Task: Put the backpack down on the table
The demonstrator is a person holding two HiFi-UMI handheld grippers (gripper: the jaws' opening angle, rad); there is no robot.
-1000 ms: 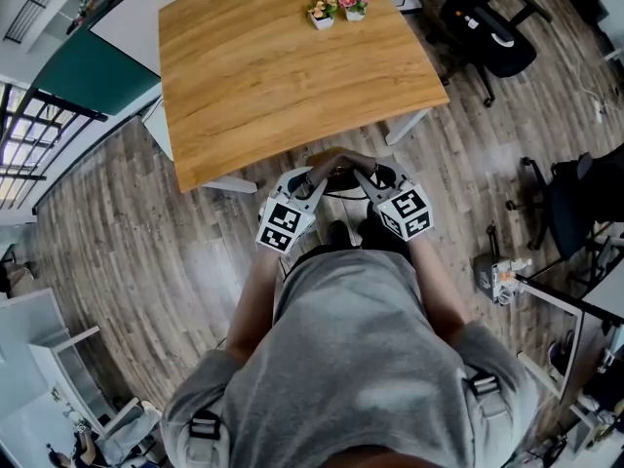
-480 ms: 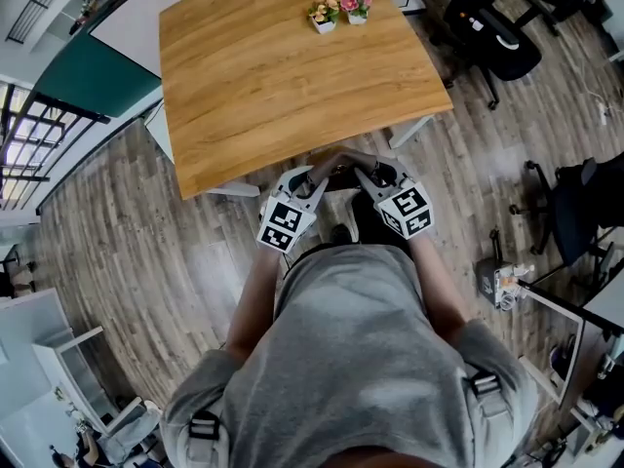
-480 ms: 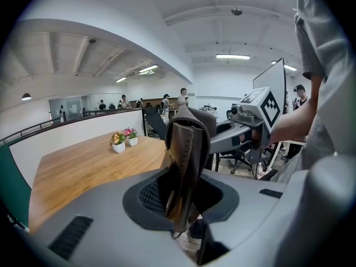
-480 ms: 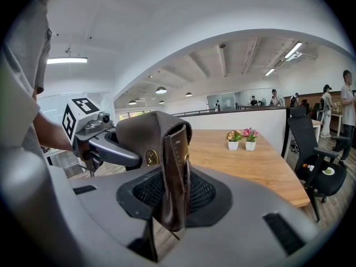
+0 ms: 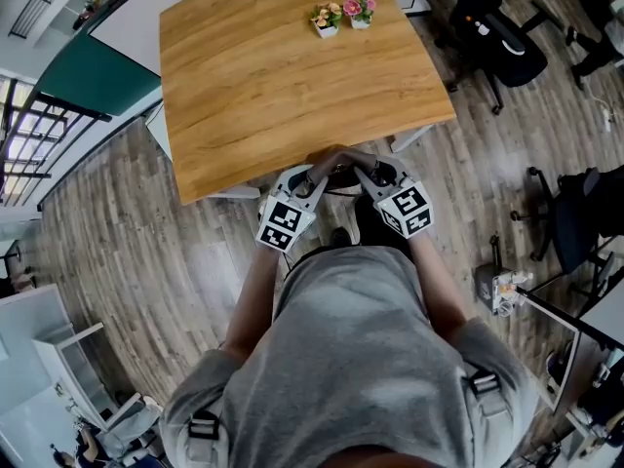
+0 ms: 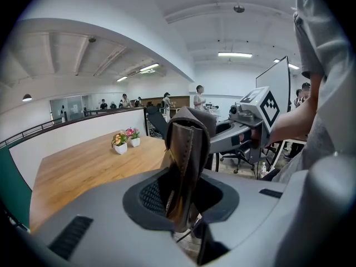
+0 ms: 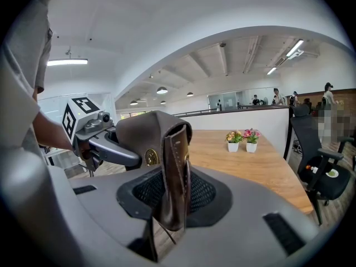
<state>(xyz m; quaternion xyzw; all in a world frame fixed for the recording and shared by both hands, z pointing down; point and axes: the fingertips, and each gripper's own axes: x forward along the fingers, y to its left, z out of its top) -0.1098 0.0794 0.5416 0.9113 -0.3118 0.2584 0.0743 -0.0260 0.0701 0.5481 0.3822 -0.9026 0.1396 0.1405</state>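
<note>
Backpack (image 5: 338,157) is hanging just short of the table (image 5: 263,76), its strap (image 6: 186,149) pinched in both left gripper (image 5: 314,178) and right gripper (image 5: 363,174). Raising it level over the edge before lowering is looking wise.

1. I see two small white pots of flowers (image 5: 340,15), side by side, well ahead of my left claw (image 5: 314,175).
2. A black office chair (image 5: 497,37) stands ahead and to the right of my right claw (image 5: 369,174).
3. Wood-plank floor (image 5: 146,252) lies below both claws.
4. People (image 6: 199,98) stand far beyond the left claw.
</note>
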